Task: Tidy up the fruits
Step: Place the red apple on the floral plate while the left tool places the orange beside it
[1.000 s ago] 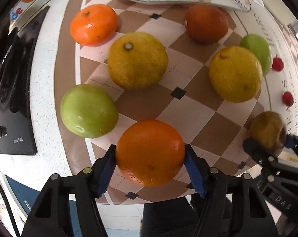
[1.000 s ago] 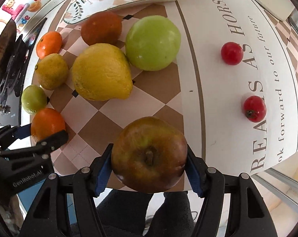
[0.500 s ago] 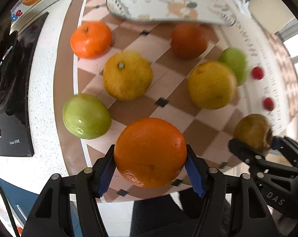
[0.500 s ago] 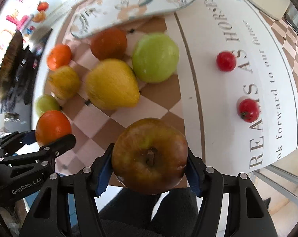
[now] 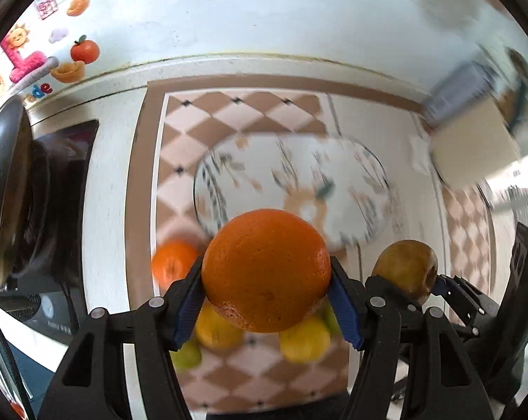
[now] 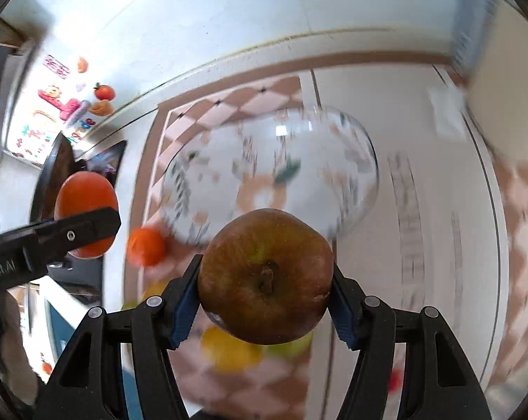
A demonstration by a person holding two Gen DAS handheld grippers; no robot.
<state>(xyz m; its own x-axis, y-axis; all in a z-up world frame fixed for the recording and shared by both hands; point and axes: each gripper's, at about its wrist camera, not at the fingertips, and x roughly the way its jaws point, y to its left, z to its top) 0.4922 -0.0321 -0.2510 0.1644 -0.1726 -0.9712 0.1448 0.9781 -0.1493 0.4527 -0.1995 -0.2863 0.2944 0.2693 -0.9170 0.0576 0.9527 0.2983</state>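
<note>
Filling the middle of both views now is the patterned plate (image 5: 291,182), which a second ago showed only as a sliver at the top edge; the checked mat (image 5: 208,119) beneath it and the fruit left on it have slid low and blurred. Both grippers have lifted clear of the mat. The left gripper (image 5: 267,297) is clenched on one big orange (image 5: 265,269), its blue pads pressed to either side, held in the air before the plate. The right gripper (image 6: 265,301) grasps one brown apple (image 6: 265,281) the same way. On the mat I count one small orange (image 5: 173,262), two yellow fruits and two partly hidden green ones.
</note>
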